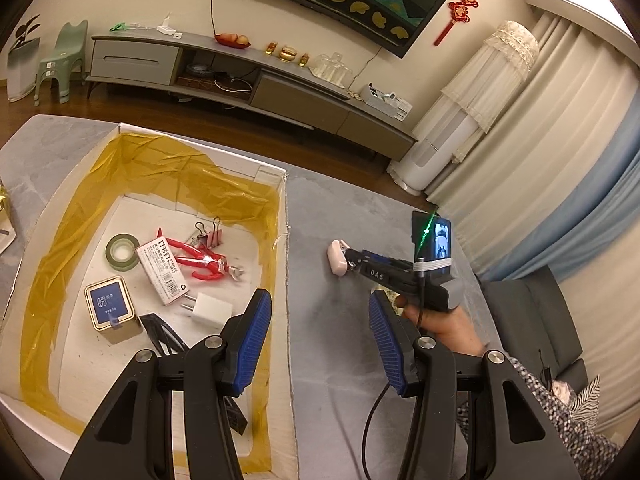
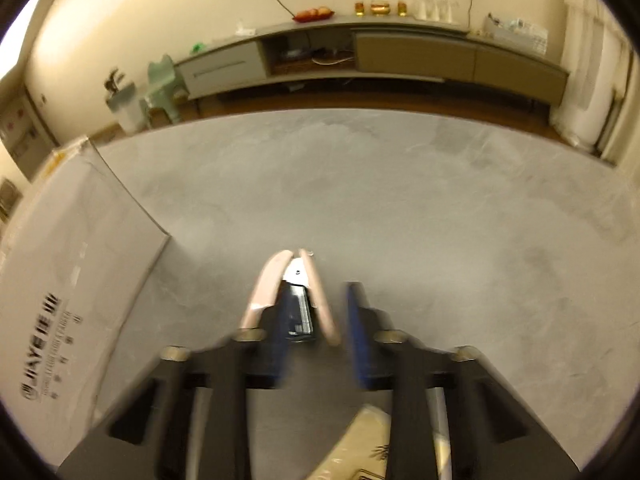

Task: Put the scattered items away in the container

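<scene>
The right gripper (image 2: pixel 318 320) has its jaws partly closed around the pink stapler (image 2: pixel 290 292) on the grey table (image 2: pixel 440 200), while the left gripper (image 1: pixel 320 336) hangs wide open, holding nothing, over the box (image 1: pixel 286 240).

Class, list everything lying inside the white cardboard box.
Inside the box: tape roll, staples box, red pliers, binder clips, tin, white charger. A black item is partly covered by the left tongs.

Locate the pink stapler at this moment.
In the left wrist view, the pink stapler lies on the grey table, outside the box to its right, at the right tool's tip. The right wrist view shows it between that tool's fingers.
</scene>
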The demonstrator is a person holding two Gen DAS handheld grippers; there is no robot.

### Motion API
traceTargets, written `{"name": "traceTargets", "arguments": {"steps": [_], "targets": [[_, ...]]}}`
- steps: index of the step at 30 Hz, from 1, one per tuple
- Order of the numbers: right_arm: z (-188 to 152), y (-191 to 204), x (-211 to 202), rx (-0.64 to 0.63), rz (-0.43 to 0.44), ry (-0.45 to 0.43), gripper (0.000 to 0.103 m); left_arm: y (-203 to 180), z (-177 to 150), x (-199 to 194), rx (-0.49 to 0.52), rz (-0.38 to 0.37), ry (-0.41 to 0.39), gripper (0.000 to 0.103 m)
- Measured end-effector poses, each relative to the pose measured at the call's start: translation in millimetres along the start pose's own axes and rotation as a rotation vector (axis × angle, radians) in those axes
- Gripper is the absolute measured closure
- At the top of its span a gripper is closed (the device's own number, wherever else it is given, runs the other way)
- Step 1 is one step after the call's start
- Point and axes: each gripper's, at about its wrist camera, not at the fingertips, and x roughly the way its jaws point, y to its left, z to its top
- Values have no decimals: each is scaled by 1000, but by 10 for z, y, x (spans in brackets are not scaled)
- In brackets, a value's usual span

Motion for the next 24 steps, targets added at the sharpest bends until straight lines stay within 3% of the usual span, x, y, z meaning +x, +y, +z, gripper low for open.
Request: {"name": "traceTargets", "arguments": {"steps": [1, 5, 8, 12, 15, 17, 19, 21, 24], "targets": [[-7, -5, -16, 14, -4, -1, 97, -11, -4, 3, 3, 3, 0, 51], [-140, -42, -90, 81, 25, 3, 97, -32, -20, 23, 6, 11, 8, 51], [-328, -92, -206, 186, 119, 19, 97, -49, -21, -7, 11, 13, 0, 51], [-730, -26, -400, 359, 340, 68, 97, -93, -13, -71, 19, 7, -13, 51], [-1264, 118, -455, 519, 555, 161, 97, -116, -9, -103, 19, 0, -17, 51], [-1676, 247, -430, 594, 631, 230, 97, -137, -13, -120, 21, -5, -20, 51], [-1910, 316, -439, 595, 620, 248, 103, -147, -24, -127, 22, -7, -21, 51], [-1997, 350, -536, 558, 576, 211, 103, -164, -33, -133, 23, -10, -20, 51], [-1939, 427, -742, 419, 404, 131, 103, -189, -37, -136, 22, -12, -20, 51]]}}
